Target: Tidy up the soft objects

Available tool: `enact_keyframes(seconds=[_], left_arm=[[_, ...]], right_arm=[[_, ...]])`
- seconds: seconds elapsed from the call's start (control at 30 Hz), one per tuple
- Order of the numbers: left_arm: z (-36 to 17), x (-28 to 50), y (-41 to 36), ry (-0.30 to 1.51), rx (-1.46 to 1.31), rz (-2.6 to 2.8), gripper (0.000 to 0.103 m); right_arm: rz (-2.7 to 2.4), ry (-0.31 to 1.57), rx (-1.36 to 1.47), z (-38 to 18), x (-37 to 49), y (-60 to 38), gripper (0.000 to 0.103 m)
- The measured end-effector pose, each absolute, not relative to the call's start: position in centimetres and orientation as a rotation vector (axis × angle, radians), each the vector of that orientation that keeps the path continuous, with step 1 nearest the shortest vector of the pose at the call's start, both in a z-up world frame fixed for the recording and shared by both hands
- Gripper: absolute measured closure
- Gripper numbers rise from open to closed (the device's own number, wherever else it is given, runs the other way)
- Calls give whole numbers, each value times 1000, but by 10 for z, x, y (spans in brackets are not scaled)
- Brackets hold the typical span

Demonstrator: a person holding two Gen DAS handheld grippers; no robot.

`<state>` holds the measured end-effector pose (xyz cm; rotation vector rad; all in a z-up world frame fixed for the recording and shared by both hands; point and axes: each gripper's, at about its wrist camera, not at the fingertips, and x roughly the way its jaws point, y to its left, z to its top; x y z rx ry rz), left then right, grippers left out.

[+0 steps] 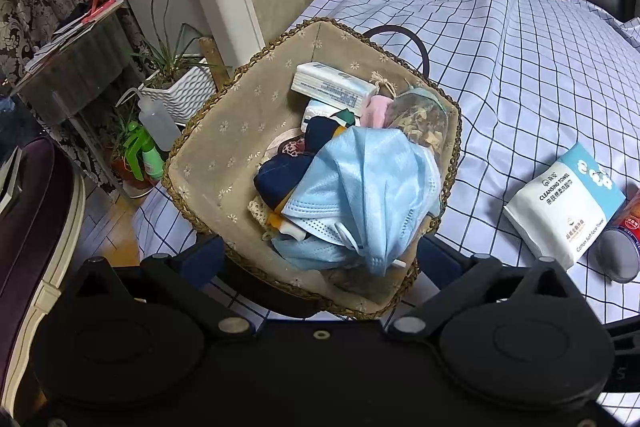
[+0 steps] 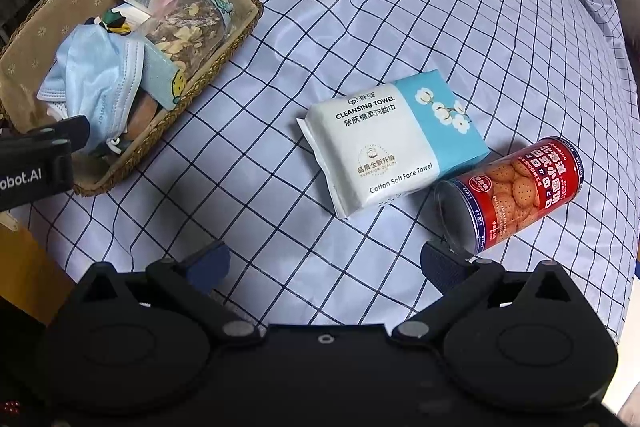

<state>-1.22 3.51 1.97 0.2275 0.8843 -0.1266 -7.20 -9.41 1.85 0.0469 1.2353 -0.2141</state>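
Left claw [image 1: 318, 259] spread wide, empty, over near rim of wicker basket [image 1: 200, 131]; blue face masks [image 1: 360, 195] piled just ahead btwn its fingers, tissue packs [image 1: 332, 89] further in. Right claw [image 2: 326, 265] also wide, holding nothing, above checked worktop [image 2: 400, 7]; cleansing towel pack [image 2: 384, 147] ahead, biscuit can [image 2: 516, 195] lying ahead-right by its right finger.

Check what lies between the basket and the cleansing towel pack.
Nothing: only bare checked tablecloth separates the basket from the cleansing towel pack, clearest in the right wrist view.
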Motion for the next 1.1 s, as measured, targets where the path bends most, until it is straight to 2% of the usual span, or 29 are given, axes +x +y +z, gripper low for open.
enact_keyframes(seconds=[1.1], left_arm=[[19,-12,34,883,243,-128,4]], right_arm=[[-209,1236,37,17,-73,-94,1]])
